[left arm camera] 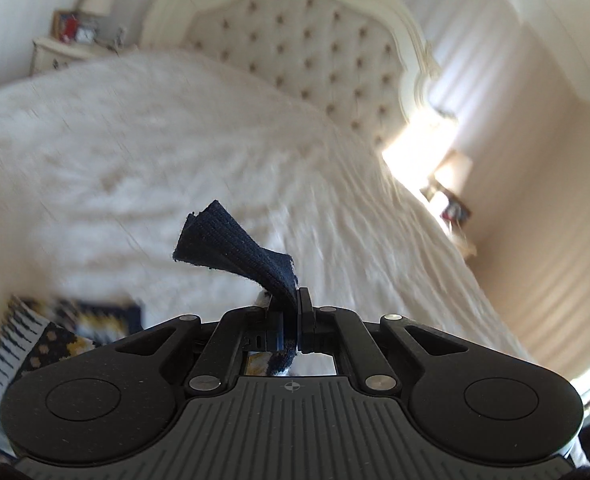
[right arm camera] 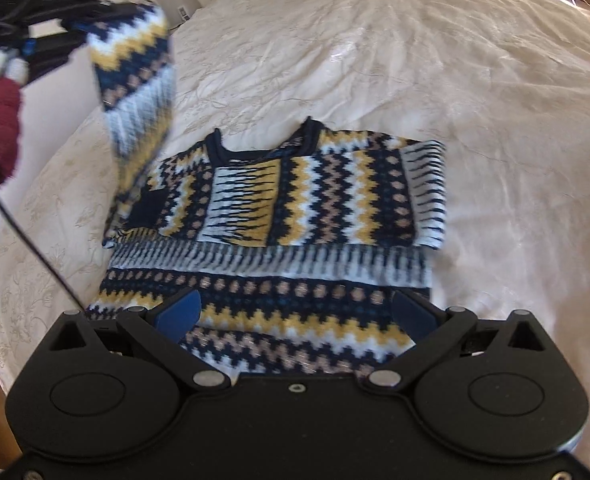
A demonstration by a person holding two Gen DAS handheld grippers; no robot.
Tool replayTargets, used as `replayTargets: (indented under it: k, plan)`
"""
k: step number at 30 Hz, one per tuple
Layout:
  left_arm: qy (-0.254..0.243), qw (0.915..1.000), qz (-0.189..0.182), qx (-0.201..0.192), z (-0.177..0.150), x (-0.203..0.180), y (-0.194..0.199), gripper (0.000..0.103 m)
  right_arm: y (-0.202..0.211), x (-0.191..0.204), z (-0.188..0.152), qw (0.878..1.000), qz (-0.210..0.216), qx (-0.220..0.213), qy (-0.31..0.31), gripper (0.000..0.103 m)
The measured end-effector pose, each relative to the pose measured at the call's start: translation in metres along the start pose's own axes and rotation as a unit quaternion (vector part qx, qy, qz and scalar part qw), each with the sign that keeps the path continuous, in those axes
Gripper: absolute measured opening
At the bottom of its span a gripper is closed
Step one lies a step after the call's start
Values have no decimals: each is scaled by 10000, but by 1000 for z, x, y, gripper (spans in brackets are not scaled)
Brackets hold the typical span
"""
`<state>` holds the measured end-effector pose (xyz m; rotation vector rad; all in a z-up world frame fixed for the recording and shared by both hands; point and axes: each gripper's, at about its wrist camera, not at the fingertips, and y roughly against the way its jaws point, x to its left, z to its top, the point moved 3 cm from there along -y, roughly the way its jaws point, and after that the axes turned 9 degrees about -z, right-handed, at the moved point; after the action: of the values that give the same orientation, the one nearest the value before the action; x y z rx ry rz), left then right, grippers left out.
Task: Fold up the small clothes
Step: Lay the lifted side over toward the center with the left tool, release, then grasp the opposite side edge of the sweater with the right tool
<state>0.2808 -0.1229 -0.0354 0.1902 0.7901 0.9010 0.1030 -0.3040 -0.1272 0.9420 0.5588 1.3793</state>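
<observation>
The left claw [left arm camera: 291,312] is clamped on the navy cuff [left arm camera: 235,240] of a patterned sweater [right arm camera: 295,200] — sleeve [right arm camera: 135,80] lifted at left. The sweater lies on the bed [right arm camera: 415,60]; the right claw [right arm camera: 295,312] hovers spread apart over its near hem.

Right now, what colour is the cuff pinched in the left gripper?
Dark navy, ribbed knit cuff, clamped in the left gripper. It shows best in the left wrist view.

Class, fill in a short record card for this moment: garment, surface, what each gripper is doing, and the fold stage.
garment: patterned knit sweater
surface: cream bedspread
left gripper: shut on the navy cuff, sleeve lifted
right gripper: open, over the hem
fold stage: right-side sleeve folded in, lifted sleeve not yet laid
</observation>
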Motion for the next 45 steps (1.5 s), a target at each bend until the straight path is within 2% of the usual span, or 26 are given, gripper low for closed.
replayTargets:
  k: [3, 5, 6, 12, 16, 21, 25, 29, 32, 38, 42, 45]
  plan:
    - [29, 9982, -55, 589, -29, -7, -34, 7, 2, -15, -3, 9999, -78, 36, -135, 102]
    - [13, 9961, -109, 872, -41, -10, -46, 15, 3, -23, -4, 9996, -114, 72, -234, 102]
    - [-39, 9953, -150, 951, -48, -17, -50, 24, 2, -26, -6, 9995, -119, 95, -278, 102]
    - [-679, 9912, -409, 1060, -53, -38, -42, 35, -7, -30, -9, 9989, -138, 211, -399, 102]
    - [-1092, 9868, -353, 1144, -56, -34, -23, 39, -15, -23, -6, 9987, -161, 218, -425, 102]
    - [-1124, 9823, 288, 1468, -62, 10, -15, 39, -24, -16, 6, 9986, -237, 154, -449, 102]
    - [-773, 9785, 912, 1682, -60, 64, -2, 39, -36, -13, 19, 9987, -198, 140, -452, 102]
    - [-486, 9746, 1286, 1769, -55, 105, 2, 39, -47, -10, 35, 9988, -332, 80, -352, 102]
    - [-419, 9721, 1393, 1842, -51, 126, -2, 39, -58, -12, 46, 9988, -262, 97, -402, 102]
    - [-325, 9669, 1573, 1984, -48, 162, -25, 39, -79, -22, 69, 9979, -526, 110, -366, 102]
    - [-180, 9594, 1928, 2052, -50, 196, -38, 38, -95, -37, 89, 9969, -698, 114, -332, 102]
    - [75, 9625, 1837, 1995, -52, 213, -38, 38, -108, -48, 105, 9965, -779, 72, -301, 102]
